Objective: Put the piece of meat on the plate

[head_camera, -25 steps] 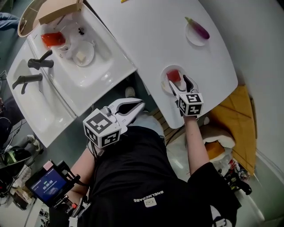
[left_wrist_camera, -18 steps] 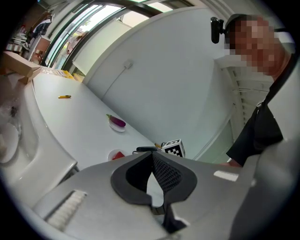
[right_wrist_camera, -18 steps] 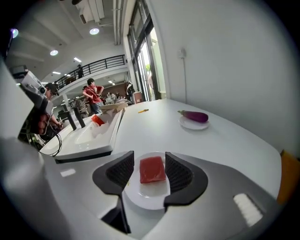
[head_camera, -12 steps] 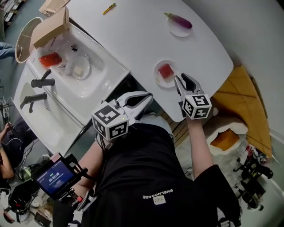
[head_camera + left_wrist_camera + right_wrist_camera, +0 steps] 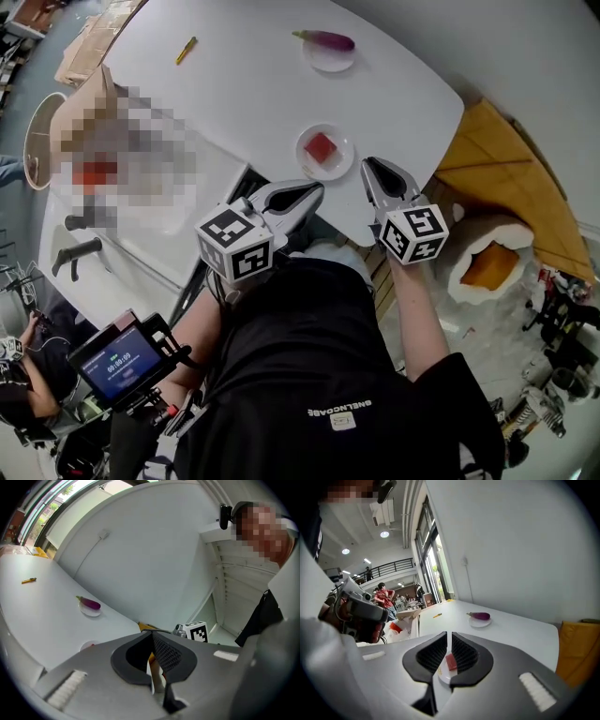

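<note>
Finding: the meat (image 5: 321, 147), a small red block, lies flat on the plate (image 5: 339, 167) near the edge of the table (image 5: 253, 84) closest to the person. It is about square, so no long axis governs any approach. Nothing touches it. By this evidence the placing appears done.

Governing relation: in the head view the meat sits ahead and to the left of the right gripper (image 5: 378, 173). In the right gripper view the meat (image 5: 451, 662) shows through the slit between the jaws, ahead and below, so this gripper is lined up on it but well clear of it. Its jaws have just been closing and now stand almost together, with nothing between the pads.

The left gripper (image 5: 312, 195) hangs just off the table edge, on the near side of the plate. Its jaws are pressed together and empty. The plate lies to the left of its line.

Both grippers are near the plate; which is nearer cannot be told. Any correction would likely fall to the right.
</note>
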